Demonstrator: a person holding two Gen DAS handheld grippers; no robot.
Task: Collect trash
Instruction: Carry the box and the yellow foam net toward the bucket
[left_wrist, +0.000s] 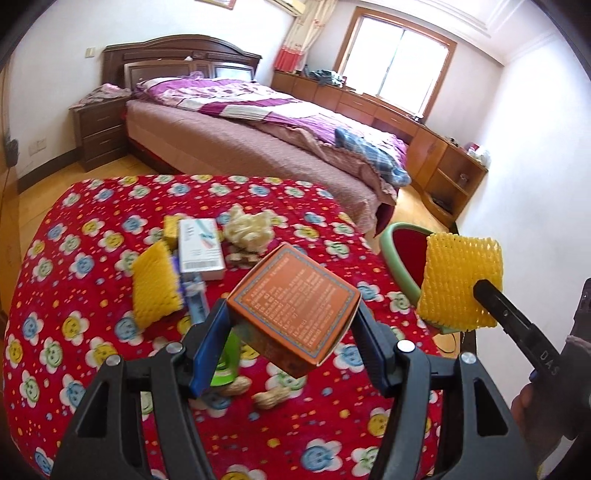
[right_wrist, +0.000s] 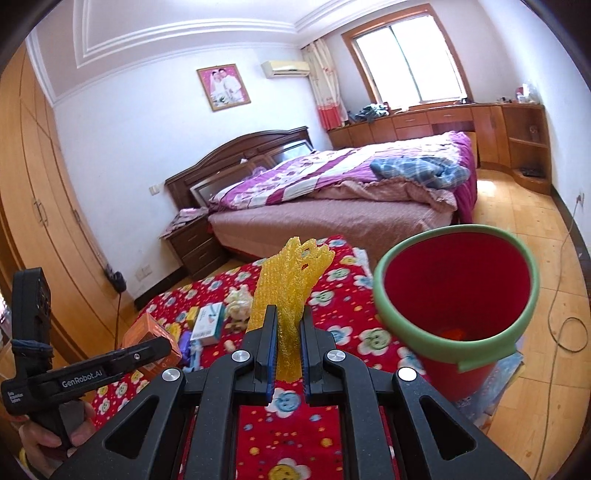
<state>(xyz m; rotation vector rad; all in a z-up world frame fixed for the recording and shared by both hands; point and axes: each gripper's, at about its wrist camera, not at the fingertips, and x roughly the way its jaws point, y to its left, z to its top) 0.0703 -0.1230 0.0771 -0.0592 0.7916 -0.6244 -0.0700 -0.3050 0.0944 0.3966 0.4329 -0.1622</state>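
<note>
While left claw (left_wrist: 291, 325) clamps orange box (left_wrist: 295, 295) | right claw (right_wrist: 287, 354) pinches yellow foam net (right_wrist: 290, 280)

Bed (right_wrist: 343, 192) with purple quilt (left_wrist: 236, 99); framed photo (right_wrist: 223, 86) above headboard; nightstand (left_wrist: 99, 129) beside bed.

Left gripper (left_wrist: 291, 325) and right gripper (right_wrist: 288, 332), both seemingly clamped, raised.

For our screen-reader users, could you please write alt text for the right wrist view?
The right gripper pinches a yellow foam fruit net upright between its fingers, beside a red bin with a green rim. Behind, the left gripper holds an orange box over a red flowered tablecloth in a bedroom.
</note>
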